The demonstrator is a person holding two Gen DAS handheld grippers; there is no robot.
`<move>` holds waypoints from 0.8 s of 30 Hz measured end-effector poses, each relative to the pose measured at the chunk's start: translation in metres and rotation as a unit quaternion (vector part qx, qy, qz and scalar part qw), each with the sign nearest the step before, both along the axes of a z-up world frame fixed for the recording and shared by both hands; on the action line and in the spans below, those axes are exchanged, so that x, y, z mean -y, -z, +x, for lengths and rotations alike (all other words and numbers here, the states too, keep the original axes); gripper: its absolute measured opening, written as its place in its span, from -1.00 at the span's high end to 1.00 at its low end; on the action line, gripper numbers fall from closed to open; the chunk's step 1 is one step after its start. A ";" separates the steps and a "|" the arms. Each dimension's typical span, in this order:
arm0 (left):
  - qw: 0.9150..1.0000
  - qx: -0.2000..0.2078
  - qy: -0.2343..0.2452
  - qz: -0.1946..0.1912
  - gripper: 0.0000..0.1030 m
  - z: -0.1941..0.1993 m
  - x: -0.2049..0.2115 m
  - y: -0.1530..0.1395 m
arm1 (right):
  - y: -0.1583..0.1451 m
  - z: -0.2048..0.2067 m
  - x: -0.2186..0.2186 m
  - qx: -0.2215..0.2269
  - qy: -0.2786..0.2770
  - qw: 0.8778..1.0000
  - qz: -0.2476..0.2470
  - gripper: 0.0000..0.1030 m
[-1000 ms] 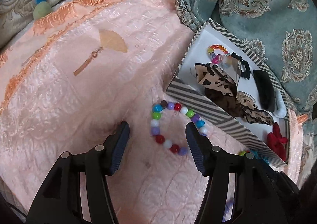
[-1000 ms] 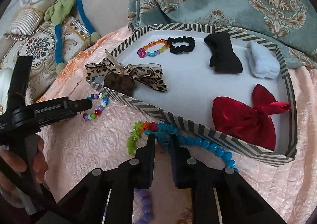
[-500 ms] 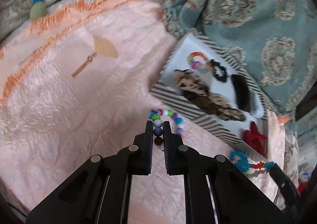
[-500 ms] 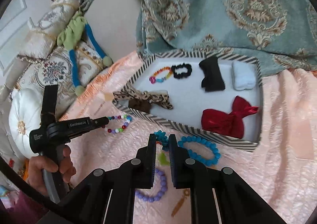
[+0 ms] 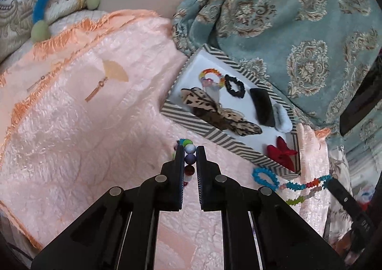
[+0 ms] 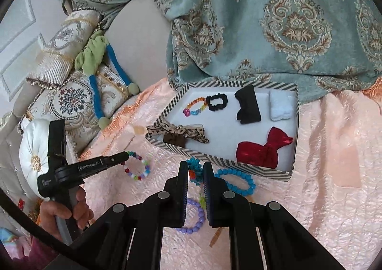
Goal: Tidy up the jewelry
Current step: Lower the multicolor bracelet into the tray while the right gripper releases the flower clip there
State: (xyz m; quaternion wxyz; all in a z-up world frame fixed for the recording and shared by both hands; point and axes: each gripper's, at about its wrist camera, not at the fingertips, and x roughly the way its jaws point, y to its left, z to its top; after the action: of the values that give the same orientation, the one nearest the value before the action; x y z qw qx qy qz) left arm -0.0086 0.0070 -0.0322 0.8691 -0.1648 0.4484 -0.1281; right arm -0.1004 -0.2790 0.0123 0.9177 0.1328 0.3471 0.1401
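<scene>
My left gripper (image 5: 190, 150) is shut on a multicoloured bead bracelet (image 5: 189, 156), held above the pink cloth; it shows hanging from the left gripper (image 6: 124, 157) in the right wrist view as a bracelet (image 6: 137, 168). My right gripper (image 6: 195, 168) is shut on a blue, orange and green bead strand (image 6: 193, 172), which also shows in the left wrist view (image 5: 303, 185). The striped tray (image 6: 214, 160) holds a rainbow bracelet (image 6: 194, 106), scrunchies and bows.
A blue bead bracelet (image 6: 236, 181) and a purple bead bracelet (image 6: 193, 216) lie on the pink quilted cloth (image 5: 83, 126) before the tray (image 5: 214, 136). A teal patterned fabric (image 6: 274, 19) rises behind. Cushions (image 6: 71, 93) lie at the left.
My left gripper closed on the multicoloured bracelet and lifted it off the cloth. My right gripper rose and drew back with the bead strand in it.
</scene>
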 end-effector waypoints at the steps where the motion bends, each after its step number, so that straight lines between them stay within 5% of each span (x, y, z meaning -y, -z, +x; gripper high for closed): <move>1: 1.000 0.002 0.002 0.001 0.84 -0.001 0.002 -0.002 | -0.002 -0.001 0.000 0.002 -0.001 1.000 -0.001 0.78; 24: 0.998 0.043 0.047 0.029 0.84 -0.009 0.063 -0.043 | -0.032 0.000 0.016 0.030 0.019 0.999 -0.012 0.78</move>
State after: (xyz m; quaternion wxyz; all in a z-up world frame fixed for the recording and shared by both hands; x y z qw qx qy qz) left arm -0.0175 -0.0560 0.0112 0.8852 -0.1123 0.4212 -0.1625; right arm -0.1005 -0.2951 0.0446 0.9318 0.1235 0.3186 0.1227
